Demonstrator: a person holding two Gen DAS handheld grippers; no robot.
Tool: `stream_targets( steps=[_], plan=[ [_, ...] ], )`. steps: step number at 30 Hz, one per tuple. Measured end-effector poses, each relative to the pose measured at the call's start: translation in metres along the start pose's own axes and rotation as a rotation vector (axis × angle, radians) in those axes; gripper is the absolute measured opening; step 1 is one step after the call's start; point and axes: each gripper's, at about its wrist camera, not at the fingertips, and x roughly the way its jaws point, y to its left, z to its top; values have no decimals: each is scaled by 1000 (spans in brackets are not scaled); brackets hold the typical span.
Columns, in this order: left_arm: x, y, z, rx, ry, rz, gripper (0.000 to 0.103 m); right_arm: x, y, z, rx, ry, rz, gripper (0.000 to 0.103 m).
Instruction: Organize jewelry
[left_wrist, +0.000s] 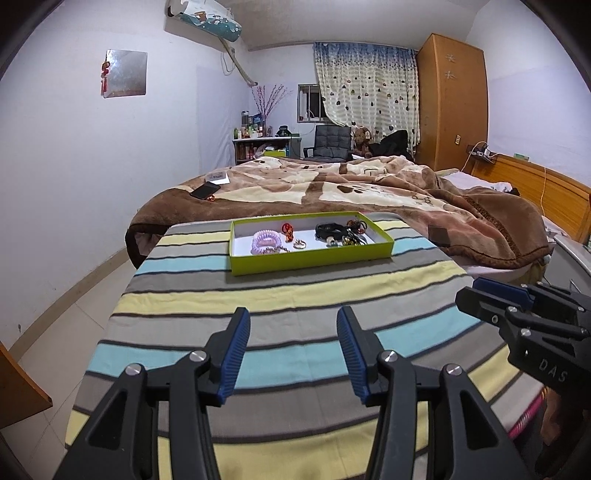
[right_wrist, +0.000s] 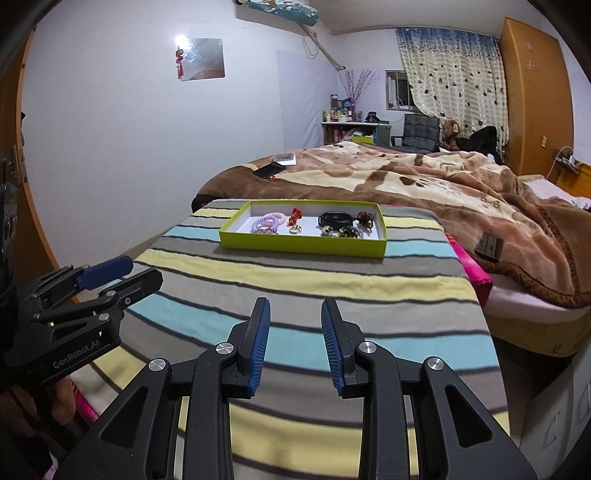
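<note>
Beside the striped cloth (right_wrist: 295, 288), pink fabric (right_wrist: 476, 275), right view only

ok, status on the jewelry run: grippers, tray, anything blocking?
Left gripper open, empty. Right gripper open, empty. Green tray ahead on striped cloth, jewelry inside. Path unobstructed.

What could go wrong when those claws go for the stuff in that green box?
The black cords lie tangled with other pieces, so lifting one may drag neighbours out. The small ring looks hard to pinch between the wide pads. The shallow green tray rests on soft striped cloth and could slide if nudged.
</note>
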Motion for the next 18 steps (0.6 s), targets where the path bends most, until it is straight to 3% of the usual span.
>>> stream_targets(
  steps=[18],
  plan=[
    [-7,-2,-15,-7,2,16,51,-7,6,-14,-12,6,3,30]
  ],
)
